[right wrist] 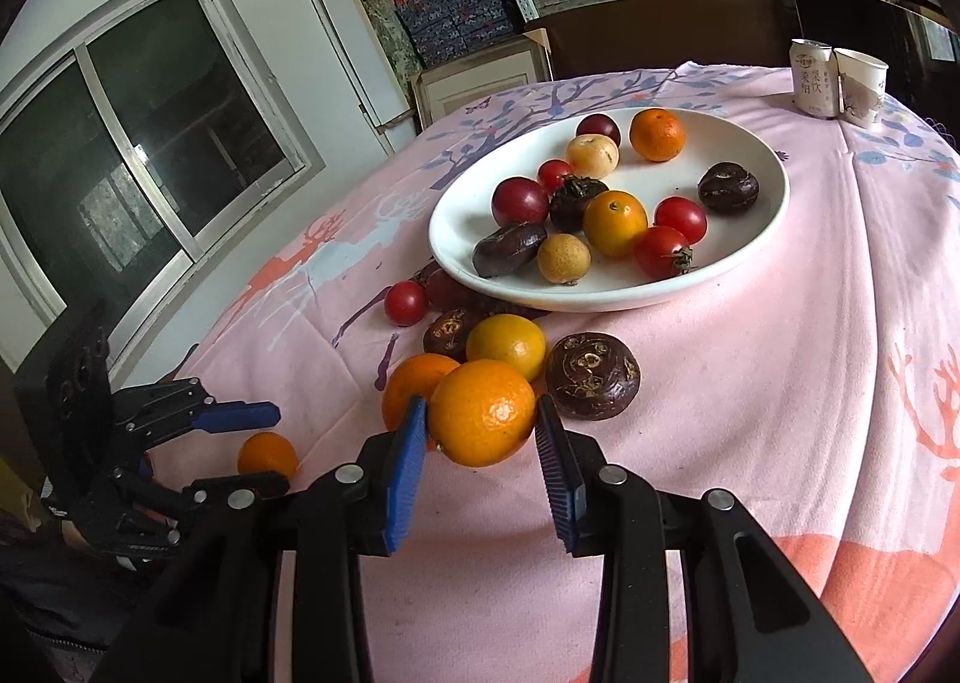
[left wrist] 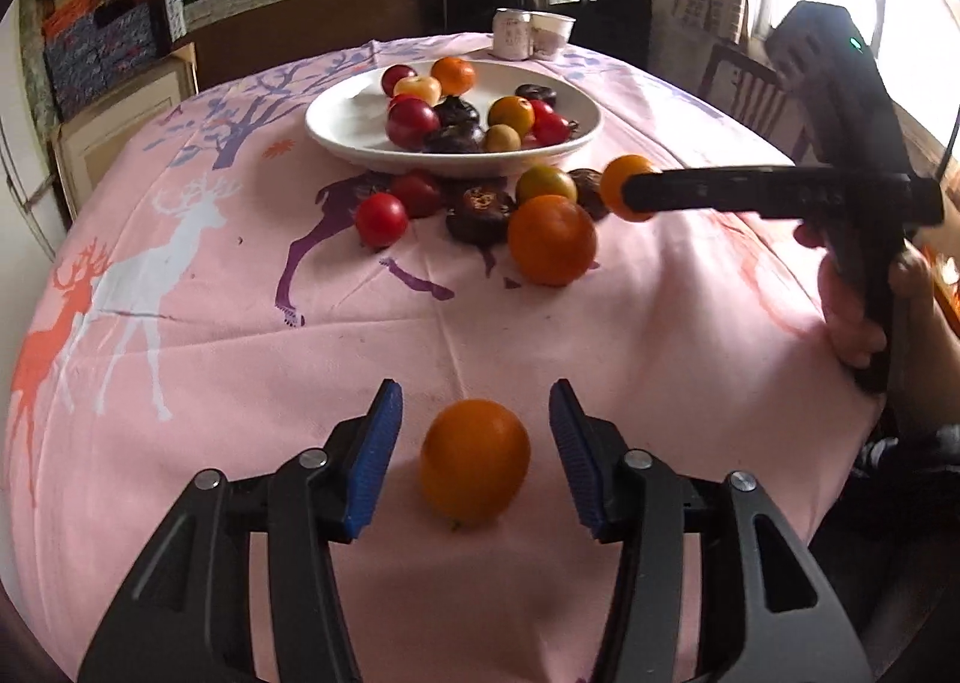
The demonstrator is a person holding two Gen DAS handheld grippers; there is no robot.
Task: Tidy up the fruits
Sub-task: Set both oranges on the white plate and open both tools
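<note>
A small orange (left wrist: pixel 474 461) lies on the pink tablecloth between the blue pads of my left gripper (left wrist: pixel 475 388), which stands open with a gap on each side of the fruit. The right wrist view shows that gripper (right wrist: pixel 279 446) at lower left around the same orange (right wrist: pixel 267 454). My right gripper (right wrist: pixel 480 406) is shut on a mandarin (right wrist: pixel 480 413), just above the cloth by the loose fruit. A white plate (right wrist: pixel 456 227) holds several tomatoes, oranges and dark water chestnuts. Before it lie a large orange (left wrist: pixel 552 239), a red tomato (left wrist: pixel 381 218) and a water chestnut (right wrist: pixel 593 376).
A drink can (right wrist: pixel 813 77) and a paper cup (right wrist: pixel 861 83) stand at the table's far edge. A chair (left wrist: pixel 744 89) is at the right side, a window (right wrist: pixel 120 143) on the left wall, and shelves with boxes behind. A hand (left wrist: pixel 852 317) holds the right gripper's handle.
</note>
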